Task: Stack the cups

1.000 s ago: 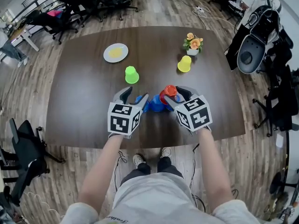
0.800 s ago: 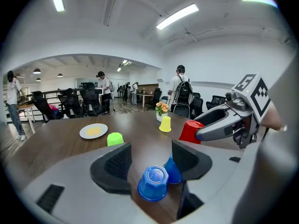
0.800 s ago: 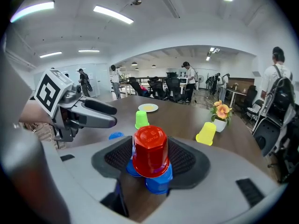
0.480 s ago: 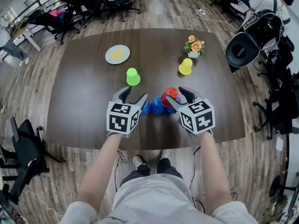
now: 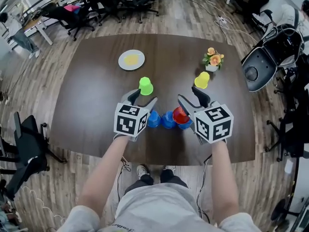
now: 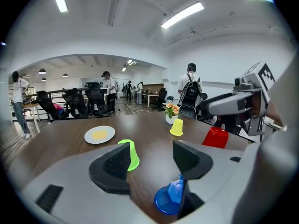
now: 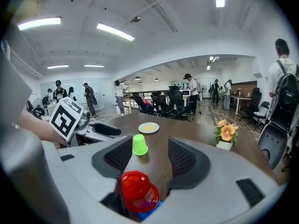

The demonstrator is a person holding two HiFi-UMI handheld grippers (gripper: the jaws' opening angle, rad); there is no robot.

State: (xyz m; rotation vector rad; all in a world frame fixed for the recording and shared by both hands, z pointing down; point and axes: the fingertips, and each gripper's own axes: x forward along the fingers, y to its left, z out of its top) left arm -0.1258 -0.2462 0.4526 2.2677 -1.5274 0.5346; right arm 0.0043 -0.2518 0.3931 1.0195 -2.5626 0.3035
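Left tool (image 5: 143, 97), jaws just eased wider, and right tool (image 5: 191, 94) both hang released at lower centre; the red cup (image 5: 180, 114) sits on a blue cup (image 7: 150, 211) below the right one. That stacking step looks finished, so next comes gripping a loose blue cup (image 5: 153, 120), then the green cup (image 5: 146, 86) and yellow cup (image 5: 202, 79) higher in the frame

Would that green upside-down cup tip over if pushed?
The green cup looks like thin plastic, so it is probably very light and squashy. Standing upside down on its wide rim, it would likely slide across the smooth table rather than tip. Tapered, it would probably roll in a curve if knocked over.
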